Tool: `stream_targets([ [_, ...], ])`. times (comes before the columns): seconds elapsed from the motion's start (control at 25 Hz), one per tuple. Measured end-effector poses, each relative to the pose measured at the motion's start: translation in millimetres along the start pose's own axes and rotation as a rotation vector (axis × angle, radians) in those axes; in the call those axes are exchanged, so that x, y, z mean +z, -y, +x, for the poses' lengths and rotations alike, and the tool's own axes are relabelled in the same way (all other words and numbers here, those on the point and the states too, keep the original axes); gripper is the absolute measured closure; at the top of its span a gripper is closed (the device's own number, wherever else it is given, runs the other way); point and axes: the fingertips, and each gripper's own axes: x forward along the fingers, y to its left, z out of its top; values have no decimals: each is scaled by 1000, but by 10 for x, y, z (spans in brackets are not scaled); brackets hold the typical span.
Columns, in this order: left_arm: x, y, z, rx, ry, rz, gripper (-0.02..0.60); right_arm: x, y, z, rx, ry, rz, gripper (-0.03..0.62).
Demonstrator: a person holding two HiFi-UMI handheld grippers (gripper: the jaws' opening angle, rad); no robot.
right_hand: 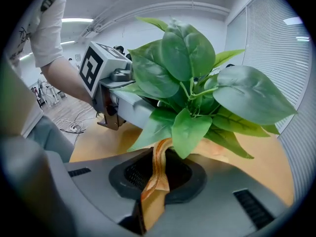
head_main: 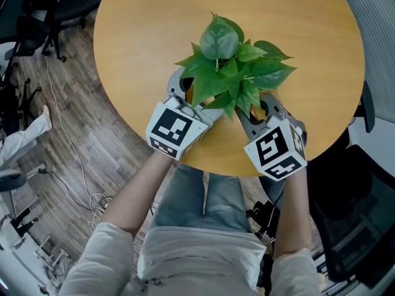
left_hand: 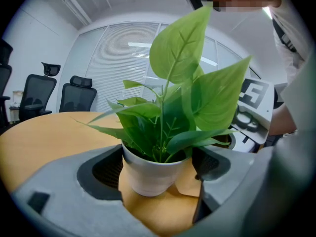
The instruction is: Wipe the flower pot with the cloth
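A leafy green plant (head_main: 228, 66) stands near the front edge of the round wooden table (head_main: 142, 36); its leaves hide the pot in the head view. In the left gripper view the white flower pot (left_hand: 150, 174) sits between the jaws of my left gripper (left_hand: 158, 184), which is shut on it. My left gripper (head_main: 188, 100) is on the plant's left, my right gripper (head_main: 259, 106) on its right. My right gripper (right_hand: 158, 181) is shut on an orange cloth (right_hand: 155, 179). The cloth (left_hand: 190, 181) lies against the pot's right side.
Black office chairs (left_hand: 34, 95) stand beyond the table, and another chair (head_main: 43, 11) is at the upper left on the wood floor. A grey mesh chair back (head_main: 376, 42) is at the right. Cables (head_main: 86, 184) lie on the floor by the person's legs.
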Motion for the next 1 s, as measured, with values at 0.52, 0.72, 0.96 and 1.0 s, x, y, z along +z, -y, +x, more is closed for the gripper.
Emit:
stream_targets([
  [0.52,-19,3,32,111,14,-15,133,-23,34,8,-2,1,14,545],
  [0.72,-9,1,13,87,16,-2,132,-15,16,4,2,8,39,545],
  [0.96,14,38,-57,76,4,-5,130,-92,6,-111,-22,20,77,545],
  [1.0,12,34,-72,75,3,-10,130,-104,16,-129,-27,20,79,545],
])
